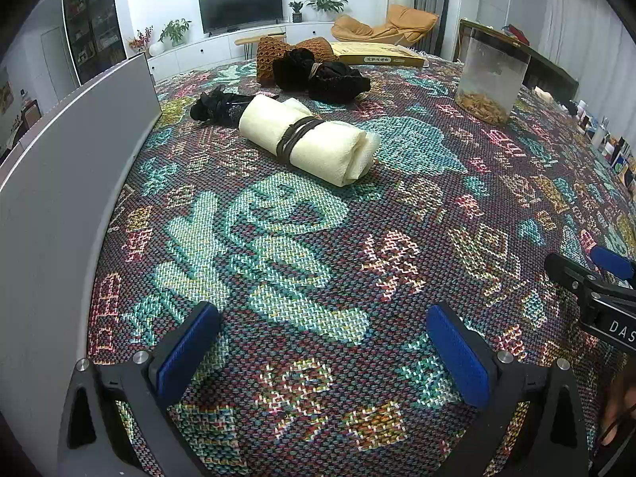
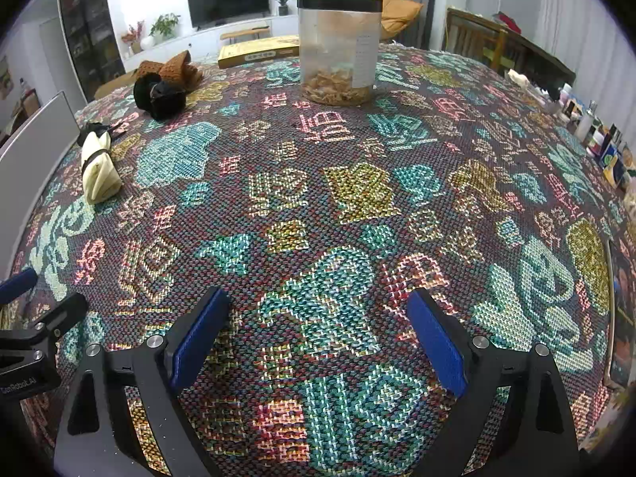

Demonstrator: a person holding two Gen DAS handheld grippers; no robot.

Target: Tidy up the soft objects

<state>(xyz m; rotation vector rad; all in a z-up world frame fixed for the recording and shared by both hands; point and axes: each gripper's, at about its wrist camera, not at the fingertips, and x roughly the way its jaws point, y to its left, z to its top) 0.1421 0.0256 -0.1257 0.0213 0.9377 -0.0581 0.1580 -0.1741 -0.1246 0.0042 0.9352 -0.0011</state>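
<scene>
A cream rolled cloth (image 1: 314, 141) tied with a dark band lies on the patterned tablecloth, ahead of my open, empty left gripper (image 1: 322, 338). A small black item (image 1: 216, 105) lies behind it. A black fuzzy bundle (image 1: 318, 75) and a brown knit piece (image 1: 278, 53) sit farther back. In the right wrist view the cream roll (image 2: 97, 163), black bundle (image 2: 159, 93) and brown knit (image 2: 173, 65) lie at the far left. My right gripper (image 2: 318, 330) is open and empty over bare cloth.
A clear jar (image 2: 338, 47) with a black lid stands mid-table; it also shows in the left wrist view (image 1: 491, 75). A flat yellow box (image 1: 377, 55) lies at the back. A grey panel (image 1: 59, 167) borders the left edge. Small items (image 2: 604, 147) line the right edge.
</scene>
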